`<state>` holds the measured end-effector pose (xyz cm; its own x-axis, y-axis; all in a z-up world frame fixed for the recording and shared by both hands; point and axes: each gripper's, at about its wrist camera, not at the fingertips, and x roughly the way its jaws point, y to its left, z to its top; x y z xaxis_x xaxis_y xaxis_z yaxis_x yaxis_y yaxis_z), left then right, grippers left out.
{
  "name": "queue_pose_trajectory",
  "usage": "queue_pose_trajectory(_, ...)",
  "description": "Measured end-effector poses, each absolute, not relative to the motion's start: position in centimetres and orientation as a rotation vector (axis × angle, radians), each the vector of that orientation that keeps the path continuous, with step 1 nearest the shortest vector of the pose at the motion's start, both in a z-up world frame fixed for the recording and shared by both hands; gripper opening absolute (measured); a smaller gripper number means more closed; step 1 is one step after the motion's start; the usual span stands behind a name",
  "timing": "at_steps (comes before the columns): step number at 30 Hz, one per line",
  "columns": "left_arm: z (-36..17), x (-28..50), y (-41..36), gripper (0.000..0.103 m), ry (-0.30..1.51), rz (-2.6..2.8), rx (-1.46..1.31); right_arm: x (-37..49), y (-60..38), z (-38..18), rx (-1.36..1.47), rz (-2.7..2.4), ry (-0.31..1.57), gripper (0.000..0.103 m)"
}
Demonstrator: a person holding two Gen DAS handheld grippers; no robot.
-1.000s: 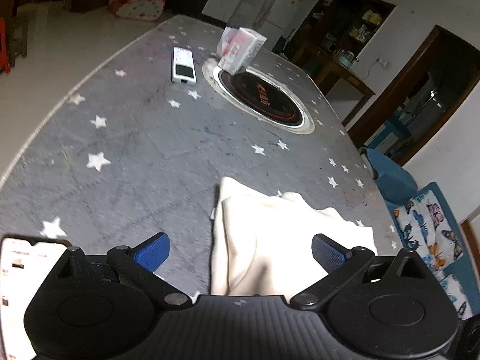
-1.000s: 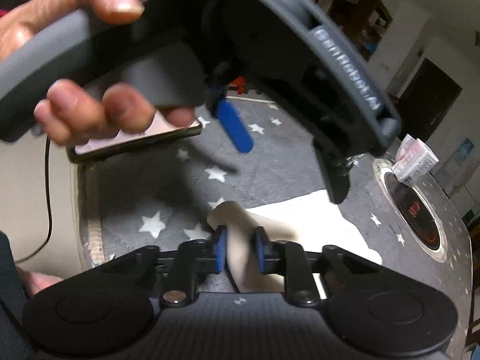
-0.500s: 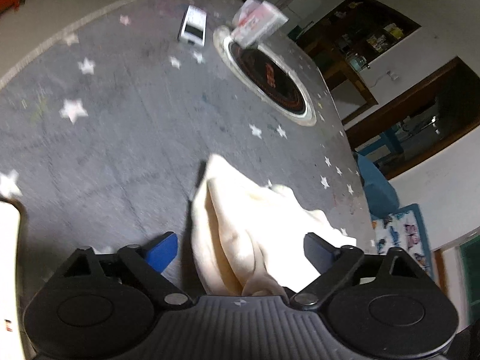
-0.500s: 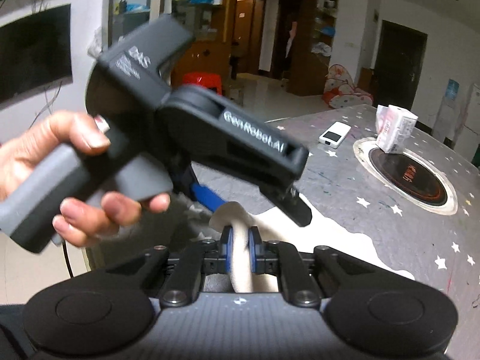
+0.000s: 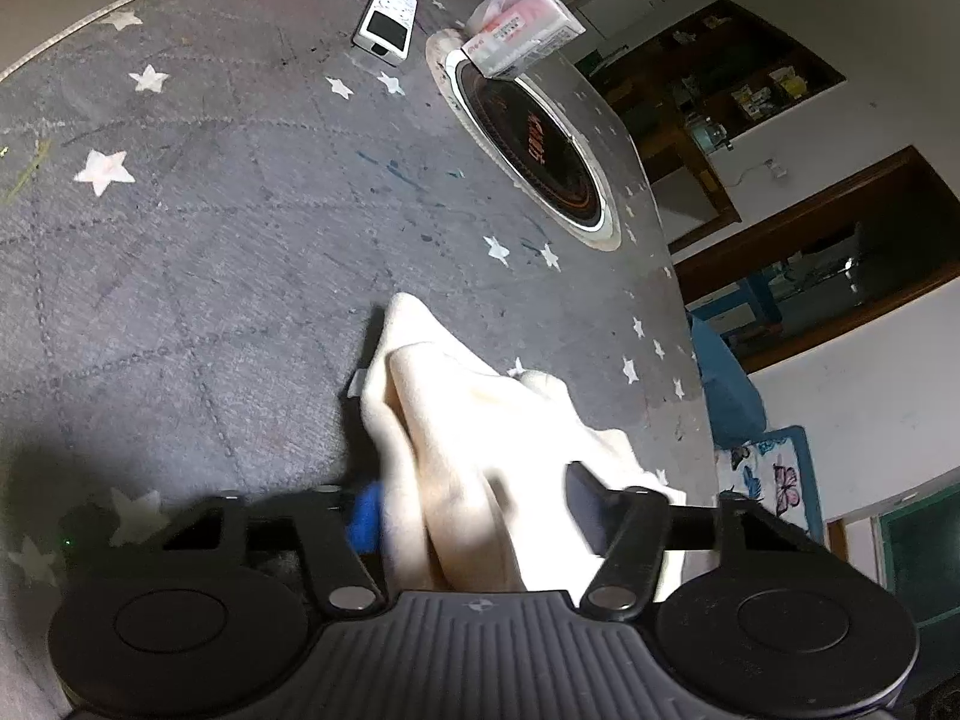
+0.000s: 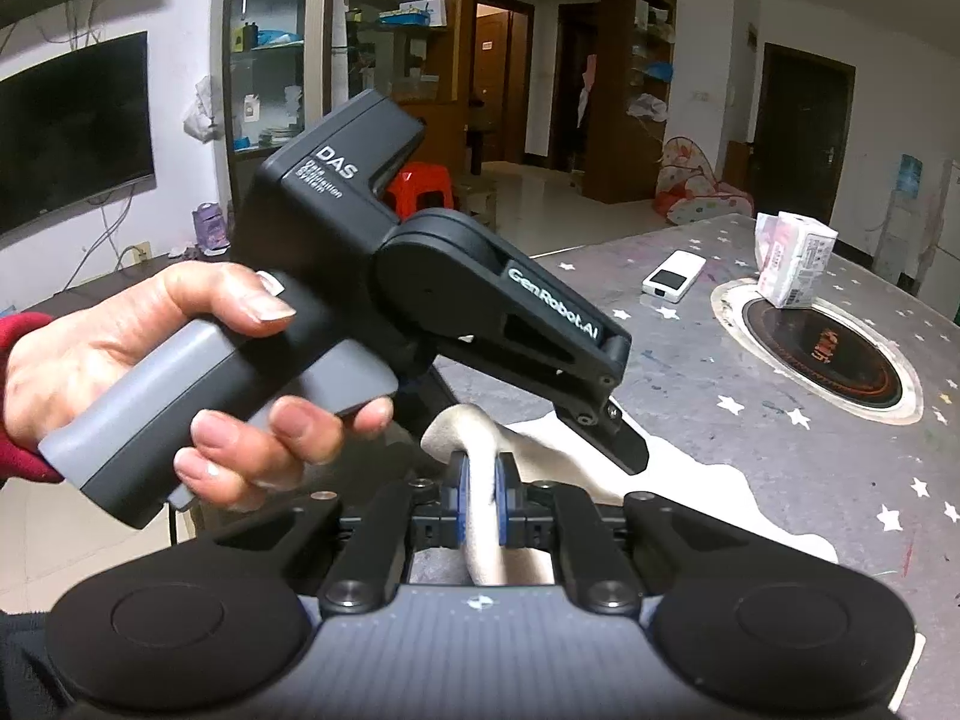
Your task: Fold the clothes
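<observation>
Cream cloth (image 6: pixel 480 516), bunched into a thick fold, is pinched tight between the blue pads of the right tongs (image 6: pixel 480 495) in the foreground of the right wrist view. The rest of the cloth trails away across a grey table (image 6: pixel 780 420) printed with white stars. Just above and left, a hand (image 6: pixel 180 360) with a red sleeve grips the handle of the left tongs (image 5: pixel 474 510), whose dark fingers reach down over the same cloth. In the left wrist view those fingers stand apart on either side of the gathered cloth (image 5: pixel 468 432), one blue pad blurred against its edge; whether they press it cannot be told. Farther along the table lies a round black cooktop (image 5: pixel 534 144) with a pale rim. A tissue pack (image 5: pixel 519 39) rests on its far edge, and a white remote control (image 5: pixel 387 24) lies just beside it on the table.
</observation>
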<state>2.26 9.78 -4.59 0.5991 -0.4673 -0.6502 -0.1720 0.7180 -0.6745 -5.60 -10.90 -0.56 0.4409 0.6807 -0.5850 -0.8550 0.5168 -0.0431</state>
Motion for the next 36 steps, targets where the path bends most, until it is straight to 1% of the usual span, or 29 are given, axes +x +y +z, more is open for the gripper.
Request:
queue_pose_trajectory(1, -4.6, 2.3, 9.7, 0.048, 0.935, -0.192, -0.773, -5.6, -11.0, -0.6, -0.356, 0.98, 0.546, 0.008)
queue_pose_trajectory(4, -4.8, 2.4, 9.6, 0.038, 0.935, -0.191, -0.754, -5.6, -11.5, -0.5, -0.345, 0.981, 0.549, 0.009)
queue_pose_trajectory(7, -4.7, 2.4, 9.3, 0.036, 0.934, -0.195, -0.719, -5.6, -12.2, -0.3, -0.332, 0.979, 0.553, 0.014)
queue_pose_trajectory(11, -4.7, 2.3, 9.1, 0.036, 0.929, -0.195, -0.698, -5.3, -13.9, -0.1, -0.297, 0.954, 0.567, 0.02)
queue_pose_trajectory(16, -4.5, 2.3, 8.7, 0.036, 0.923, -0.191, -0.659, -3.5, -17.6, -0.3, -0.205, 0.841, 0.622, 0.023)
queue_pose_trajectory(18, -4.5, 2.3, 8.5, 0.036, 0.921, -0.189, -0.641, -2.6, -19.3, -0.6, -0.172, 0.772, 0.645, 0.028)
queue_pose_trajectory(20, -4.4, 2.3, 8.3, 0.036, 0.919, -0.187, -0.622, -1.6, -21.0, -1.1, -0.159, 0.693, 0.666, 0.037)
queue_pose_trajectory(22, -4.3, 2.2, 8.0, 0.036, 0.917, -0.184, -0.604, -1.0, -22.4, -1.6, -0.15, 0.623, 0.683, 0.04)
queue_pose_trajectory(24, -4.2, 2.2, 7.8, 0.036, 0.914, -0.182, -0.585, -0.5, -23.7, -2.0, -0.131, 0.562, 0.697, 0.041)
queue_pose_trajectory(29, -4.0, 2.1, 7.3, 0.037, 0.909, -0.177, -0.539, 0.6, -26.3, -2.8, -0.067, 0.454, 0.715, 0.052)
queue_pose_trajectory(36, -3.8, 2.1, 6.7, 0.044, 0.906, -0.18, -0.5, 1.9, -28.0, -4.1, 0.0, 0.391, 0.761, 0.054)
